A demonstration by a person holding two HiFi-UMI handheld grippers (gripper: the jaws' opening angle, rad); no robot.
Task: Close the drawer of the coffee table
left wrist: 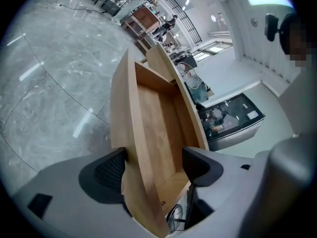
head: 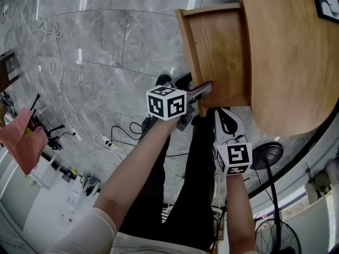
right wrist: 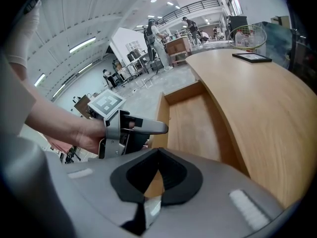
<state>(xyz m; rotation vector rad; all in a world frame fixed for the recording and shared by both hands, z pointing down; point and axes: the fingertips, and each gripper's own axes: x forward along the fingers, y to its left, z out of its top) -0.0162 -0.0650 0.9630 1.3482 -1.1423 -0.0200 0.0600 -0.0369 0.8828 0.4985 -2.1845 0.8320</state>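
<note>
The coffee table (head: 296,52) is showing a broad, rounded wooden top. Its drawer (head: 222,57) is standing pulled well out from under the top's curved edge, and it is empty. It is looking like a stiff, fairly light wooden box that should slide on its runners under a steady, square push.

The drawer's front board (head: 188,46) is offering the best place to press, near its middle, so that the box is not twisting.

The left gripper (head: 195,90) is straddling the near corner of that board with its jaws spread and not clamping. The right gripper (head: 222,115) is hanging just beside the drawer's near corner, jaws pressed together and holding nothing.
</note>
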